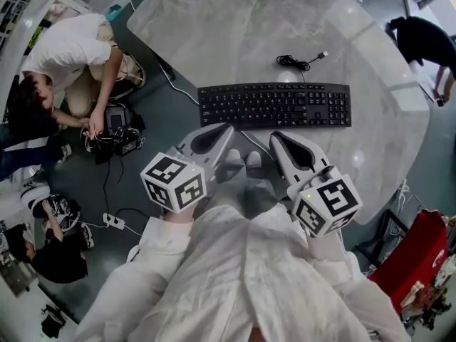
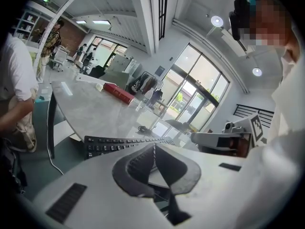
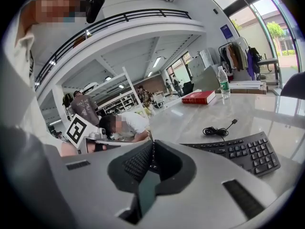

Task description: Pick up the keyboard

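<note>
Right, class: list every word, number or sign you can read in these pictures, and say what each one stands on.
No text reads clearly.
Keyboard key legends: too small.
Red book cover: blurred.
Water bottle label: blurred.
Blue wall sign: too small.
Marker cubes: square patterns, no letters.

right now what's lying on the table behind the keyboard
A coiled black cable lies just beyond the keyboard; farther back, a red book. Anything under the keyboard is covered.

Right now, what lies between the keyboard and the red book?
A coiled black cable lies on the table between the keyboard and the red book; the rest of that stretch is bare. The right gripper view shows it.
</note>
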A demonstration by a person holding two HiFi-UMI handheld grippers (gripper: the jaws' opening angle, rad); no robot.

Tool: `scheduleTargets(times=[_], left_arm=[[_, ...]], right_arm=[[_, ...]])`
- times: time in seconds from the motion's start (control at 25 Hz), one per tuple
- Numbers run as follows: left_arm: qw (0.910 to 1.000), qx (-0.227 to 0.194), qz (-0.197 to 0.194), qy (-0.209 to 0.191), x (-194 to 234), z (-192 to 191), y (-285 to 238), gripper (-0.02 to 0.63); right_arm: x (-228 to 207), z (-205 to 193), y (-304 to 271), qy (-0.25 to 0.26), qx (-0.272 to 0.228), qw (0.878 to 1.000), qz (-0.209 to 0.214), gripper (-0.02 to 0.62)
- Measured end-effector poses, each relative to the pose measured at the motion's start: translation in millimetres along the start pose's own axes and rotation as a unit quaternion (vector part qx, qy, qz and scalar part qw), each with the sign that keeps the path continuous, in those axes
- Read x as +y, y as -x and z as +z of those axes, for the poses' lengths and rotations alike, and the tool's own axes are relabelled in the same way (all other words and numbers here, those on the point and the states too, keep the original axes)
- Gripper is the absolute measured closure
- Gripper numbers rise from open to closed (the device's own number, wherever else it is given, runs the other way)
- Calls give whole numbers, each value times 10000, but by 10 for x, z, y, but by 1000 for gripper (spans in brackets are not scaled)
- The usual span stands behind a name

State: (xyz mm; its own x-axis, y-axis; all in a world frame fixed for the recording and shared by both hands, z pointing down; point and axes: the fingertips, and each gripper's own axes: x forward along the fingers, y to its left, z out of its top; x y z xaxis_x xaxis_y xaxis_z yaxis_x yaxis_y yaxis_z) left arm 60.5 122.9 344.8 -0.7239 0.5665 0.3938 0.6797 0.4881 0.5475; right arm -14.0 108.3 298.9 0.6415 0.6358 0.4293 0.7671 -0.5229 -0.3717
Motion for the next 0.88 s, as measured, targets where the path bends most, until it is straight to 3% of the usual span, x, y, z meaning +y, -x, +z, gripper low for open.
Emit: scheduleTargets(times=[0.48,0.88], left_arm=[[9998,118,25,166,179,-120,-47,588],[9993,123,292,182,400,-120,-18,588]], right_arm=[[-169,-189,-90,-174,142,9997,-135,561],[-217,-296,-163,-272,252,9991,-187,561]])
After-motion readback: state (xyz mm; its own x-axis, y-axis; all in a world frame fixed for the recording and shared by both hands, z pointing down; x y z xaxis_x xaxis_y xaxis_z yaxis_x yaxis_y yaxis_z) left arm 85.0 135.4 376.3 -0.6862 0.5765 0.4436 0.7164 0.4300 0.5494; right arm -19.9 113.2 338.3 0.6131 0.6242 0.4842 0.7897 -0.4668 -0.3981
